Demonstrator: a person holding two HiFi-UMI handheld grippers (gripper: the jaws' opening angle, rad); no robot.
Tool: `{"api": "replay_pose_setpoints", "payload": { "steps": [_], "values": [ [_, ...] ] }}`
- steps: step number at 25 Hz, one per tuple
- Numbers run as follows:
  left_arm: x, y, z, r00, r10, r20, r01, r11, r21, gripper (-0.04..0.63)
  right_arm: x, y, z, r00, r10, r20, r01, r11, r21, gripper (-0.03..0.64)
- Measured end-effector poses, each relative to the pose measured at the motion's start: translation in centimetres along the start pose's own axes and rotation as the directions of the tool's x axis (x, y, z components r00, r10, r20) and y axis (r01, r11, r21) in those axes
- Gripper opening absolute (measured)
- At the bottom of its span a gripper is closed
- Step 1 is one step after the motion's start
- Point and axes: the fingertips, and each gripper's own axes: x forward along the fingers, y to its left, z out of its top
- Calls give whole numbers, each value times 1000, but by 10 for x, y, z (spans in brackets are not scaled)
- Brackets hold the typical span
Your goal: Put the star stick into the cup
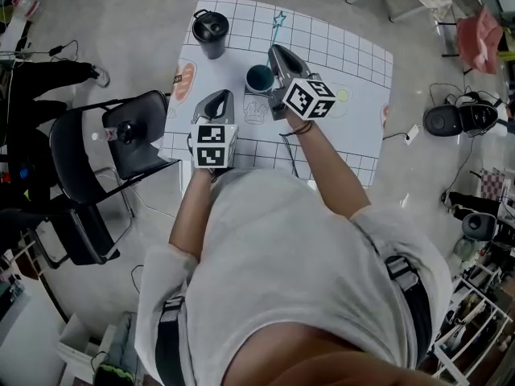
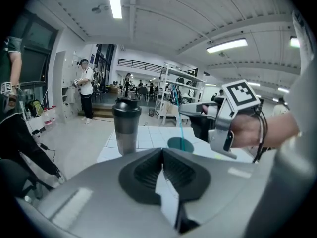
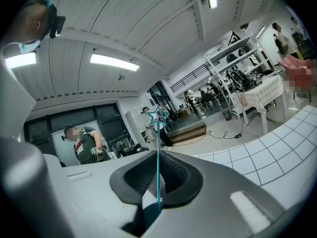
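Note:
The star stick, thin and teal with a star outline on top, stands upright between the pads of my right gripper, which is shut on it. In the head view the star stick rises from the right gripper, which hovers beside the teal cup. The left gripper view shows the star stick with its lower end at the mouth of the teal cup. My left gripper is shut and empty. In the head view the left gripper is held left of the cup.
A black shaker bottle stands at the far left of the white grid mat; the shaker bottle is also left of the cup. A black chair holding a bottle sits left of the table. Cables and gear lie on the floor to the right.

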Motion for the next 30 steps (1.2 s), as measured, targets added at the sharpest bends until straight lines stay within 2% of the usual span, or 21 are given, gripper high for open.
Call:
{"api": "replay_pose_setpoints", "payload": {
  "steps": [9, 15, 23, 27, 30],
  "values": [
    [24, -20, -2, 995, -94, -22, 94, 996, 9, 3, -31, -8, -23, 996, -66, -59, 65, 998, -22, 14],
    [29, -29, -10, 989, -143, -50, 143, 990, 9, 3, -43, -20, -43, 986, -126, -109, 127, 992, 6, 12],
    [33, -33, -18, 981, -177, -78, 179, 984, 12, 3, -41, -30, -70, 965, -129, -228, 137, 990, 18, 12],
    [37, -39, -23, 977, -193, -91, 195, 981, 11, 3, -43, -38, -78, 952, -129, -277, 139, 990, 16, 117],
    [39, -45, -29, 973, -204, -103, 206, 979, 3, 3, -55, -51, -84, 939, -163, -304, 165, 986, -19, 117]
  ]
}}
